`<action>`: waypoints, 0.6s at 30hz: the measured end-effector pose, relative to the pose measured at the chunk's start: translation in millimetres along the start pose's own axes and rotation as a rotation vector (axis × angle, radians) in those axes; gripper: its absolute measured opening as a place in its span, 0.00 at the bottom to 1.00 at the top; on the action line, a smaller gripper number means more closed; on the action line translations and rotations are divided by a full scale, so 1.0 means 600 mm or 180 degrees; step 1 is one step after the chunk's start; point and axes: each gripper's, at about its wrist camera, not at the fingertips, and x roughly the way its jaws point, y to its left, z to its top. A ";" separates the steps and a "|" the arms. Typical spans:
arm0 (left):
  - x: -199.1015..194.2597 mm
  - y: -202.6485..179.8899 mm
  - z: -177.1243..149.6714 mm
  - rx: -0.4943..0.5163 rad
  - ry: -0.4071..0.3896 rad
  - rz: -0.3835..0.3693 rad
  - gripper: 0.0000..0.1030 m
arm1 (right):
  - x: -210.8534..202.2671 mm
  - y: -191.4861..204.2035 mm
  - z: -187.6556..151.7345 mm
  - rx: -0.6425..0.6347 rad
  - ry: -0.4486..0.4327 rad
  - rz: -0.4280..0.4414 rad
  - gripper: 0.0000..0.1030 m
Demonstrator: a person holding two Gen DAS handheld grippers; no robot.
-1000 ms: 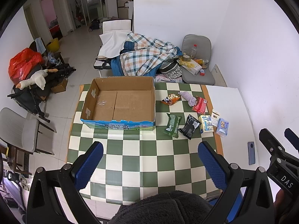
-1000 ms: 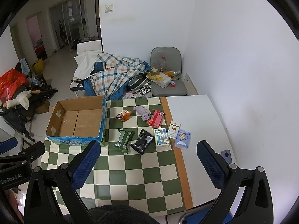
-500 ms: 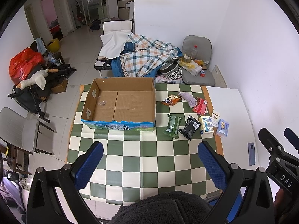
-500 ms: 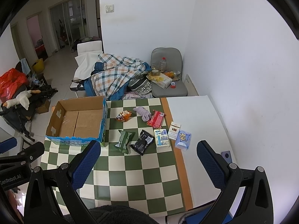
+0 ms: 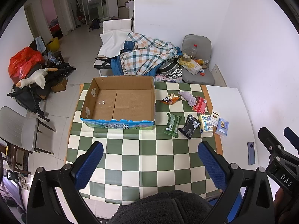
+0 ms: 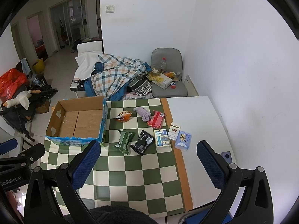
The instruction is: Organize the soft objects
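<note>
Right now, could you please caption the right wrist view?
Open right tool above checkered table; empty cardboard box beside scattered packets.

I see both views bright and evenly lit, soft daylight off the white wall (image 6: 233, 56), shadows faint. Focus is sharp mid-frame; fisheye bends the edges hard, black vignette fills the corners, the far doorway upper left looks dimmer

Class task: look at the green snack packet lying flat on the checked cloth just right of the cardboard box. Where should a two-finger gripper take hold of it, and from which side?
Come from above and pinch the green snack packet across its narrow width, mid-body. It lies flat, its long axis running away from the right gripper, with room either side.
</note>
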 end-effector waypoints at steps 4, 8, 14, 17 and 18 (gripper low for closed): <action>0.000 0.001 -0.001 -0.0001 -0.0001 -0.0003 1.00 | 0.001 0.000 0.000 0.0005 -0.0001 -0.0005 1.00; 0.004 0.004 -0.014 -0.0016 0.0003 -0.0004 1.00 | 0.000 0.001 -0.003 -0.0002 -0.0009 -0.0005 1.00; 0.032 -0.006 -0.010 0.0016 0.0045 -0.0027 1.00 | 0.023 -0.004 -0.006 0.0064 0.0075 0.0031 1.00; 0.084 -0.024 0.015 0.0161 0.0132 0.0061 1.00 | 0.064 -0.015 -0.007 0.0157 0.0196 0.0084 1.00; 0.102 -0.029 0.026 0.0210 0.0145 0.0092 1.00 | 0.095 -0.022 -0.005 0.0218 0.0266 0.0108 1.00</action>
